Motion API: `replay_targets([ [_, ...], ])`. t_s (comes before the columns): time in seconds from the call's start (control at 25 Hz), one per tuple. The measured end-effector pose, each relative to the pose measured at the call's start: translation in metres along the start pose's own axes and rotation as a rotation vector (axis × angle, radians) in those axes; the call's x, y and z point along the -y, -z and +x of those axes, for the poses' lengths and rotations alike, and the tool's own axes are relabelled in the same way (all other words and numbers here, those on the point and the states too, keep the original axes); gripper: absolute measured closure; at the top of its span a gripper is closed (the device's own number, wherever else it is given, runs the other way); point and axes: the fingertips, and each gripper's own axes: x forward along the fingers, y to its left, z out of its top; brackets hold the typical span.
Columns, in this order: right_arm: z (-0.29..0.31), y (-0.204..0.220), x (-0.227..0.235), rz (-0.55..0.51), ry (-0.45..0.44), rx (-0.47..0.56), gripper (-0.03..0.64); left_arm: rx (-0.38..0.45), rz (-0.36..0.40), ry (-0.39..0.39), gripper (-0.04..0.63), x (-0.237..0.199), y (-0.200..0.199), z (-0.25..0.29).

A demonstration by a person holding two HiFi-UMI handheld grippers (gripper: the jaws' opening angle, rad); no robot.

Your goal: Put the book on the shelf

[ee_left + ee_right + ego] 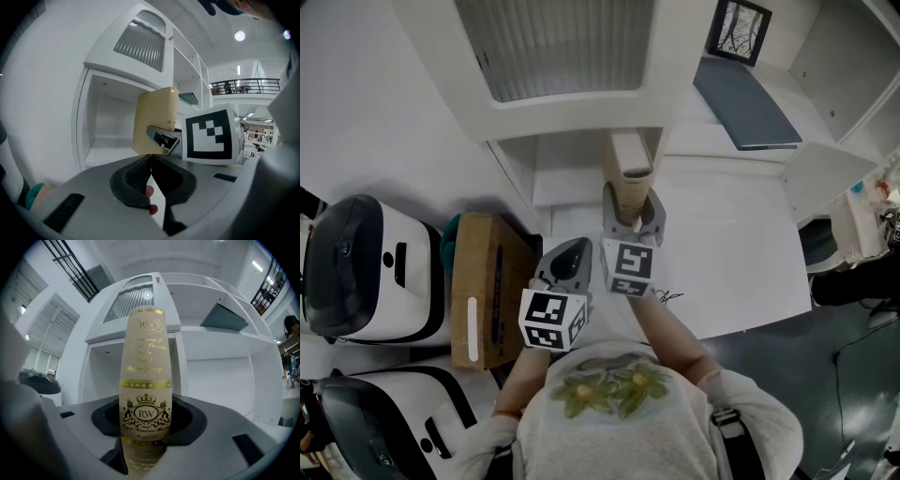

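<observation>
**Head view.** Cream book (630, 180) upright in the right gripper (634, 214), jaws clamped on its lower part. Just in front of the white shelf (581, 178), facing a low compartment, not yet inside. Left gripper (577, 248) beside and lower, apart from the book. Judged stiff and hardbound, light enough for one grip. Cover probably smooth and a little slippery, so best taken low across both boards near the spine, as here. Top edge of the book blending into the shelf upright: touching or apart, impossible to tell. Cardboard box (483, 291) off to the left.

**Left gripper view.** Jaws pressed together, nothing between them. Only small reddish spots in the seam, perhaps fingertips (149, 191). Book seen side-on ahead, its lower right part covered by the right gripper's marker cube (208, 136). Empty compartment (110, 126) beyond, its floor partly hidden behind the jaws.

**Right gripper view.** Spine facing the camera, with gold bands and an "RW" crest, pinched from both sides by the jaws. Lower end cut off below the jaws. Cover faces and page block hidden, so thickness hard to judge. Small gold script too blurred to read. Dark slanted panel (224, 317) on an upper level of the shelf, kind unclear.
</observation>
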Motion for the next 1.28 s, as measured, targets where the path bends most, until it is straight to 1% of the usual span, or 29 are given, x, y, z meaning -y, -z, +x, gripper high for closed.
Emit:
replay_targets([
  [1.28,0.029,0.002,0.001,0.001,0.035,0.007,0.383,-0.005,0.003,-0.008,0.568,-0.001,0.001,-0.001],
])
